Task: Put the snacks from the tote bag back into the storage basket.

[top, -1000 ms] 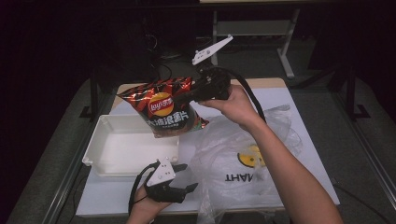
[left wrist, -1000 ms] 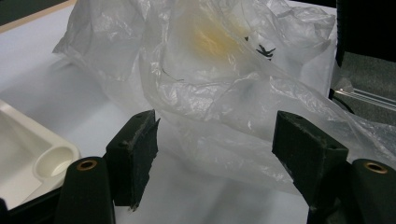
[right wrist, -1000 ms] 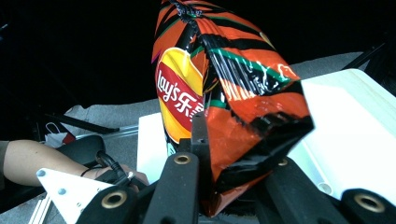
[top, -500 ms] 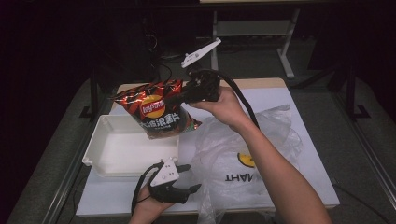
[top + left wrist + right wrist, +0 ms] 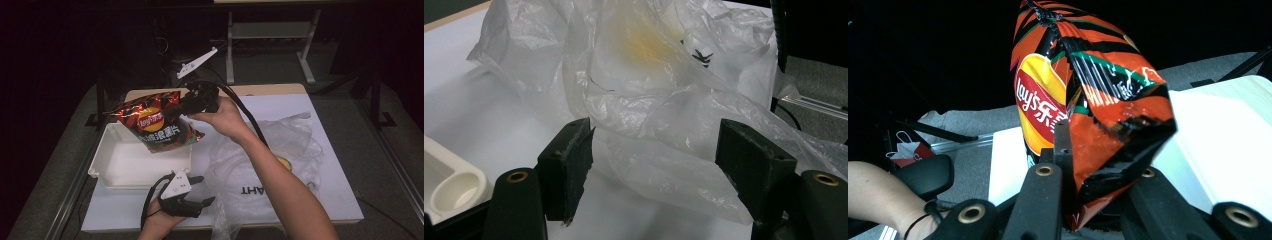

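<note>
A red and black bag of chips (image 5: 152,121) hangs in the air over the far edge of a white tray (image 5: 120,167), with my right gripper (image 5: 186,108) shut on its right end. In the right gripper view the bag of chips (image 5: 1083,95) is pinched between the black jaws of that right gripper (image 5: 1098,165). My left gripper (image 5: 197,192) rests low at the table's front edge, open, pointing at a crumpled clear plastic bag (image 5: 270,160). In the left gripper view the plastic bag (image 5: 659,95) lies just beyond the spread jaws of the left gripper (image 5: 654,160).
A white sheet (image 5: 330,200) covers the tabletop. The tray's corner (image 5: 449,185) sits at the left in the left gripper view. A metal frame (image 5: 270,30) stands on the dark floor beyond the table. A cable (image 5: 245,115) trails from the right gripper along the forearm.
My right gripper has carried the bag of chips leftward, from beside the plastic bag to above the tray. The left gripper has stayed in place.
</note>
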